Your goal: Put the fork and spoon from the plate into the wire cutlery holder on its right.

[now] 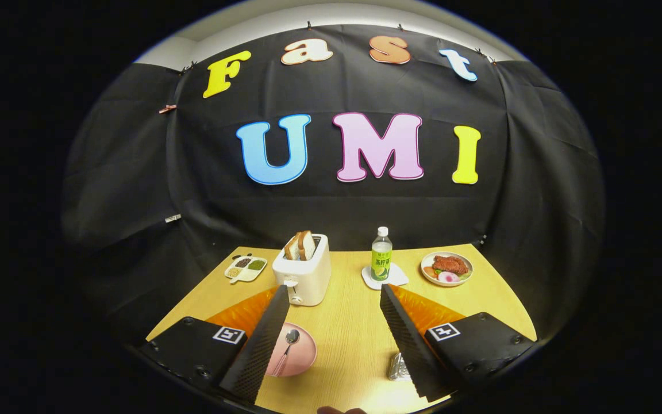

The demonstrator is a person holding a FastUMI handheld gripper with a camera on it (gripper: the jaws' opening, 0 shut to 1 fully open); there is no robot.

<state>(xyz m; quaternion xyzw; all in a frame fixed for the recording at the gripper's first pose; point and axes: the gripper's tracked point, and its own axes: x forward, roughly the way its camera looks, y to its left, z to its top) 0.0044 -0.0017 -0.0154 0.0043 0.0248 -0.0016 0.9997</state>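
My gripper (334, 296) hangs open above the wooden table (348, 339), with nothing between its fingers. A pink plate (296, 356) lies just inside the left finger (262, 339), partly hidden by it. On the plate rests a spoon (288, 342) with its bowl pointing away from me; the fork I cannot make out. A silvery wire cutlery holder (398, 368) peeks out beside the right finger (408, 339), which hides most of it.
Beyond the fingers stand a white toaster (303, 276) with bread slices, a green bottle (381, 261) on a white coaster, a plate of food (447, 268) at the far right, and a small sectioned dish (246, 268) at the far left. Black cloth walls enclose the table.
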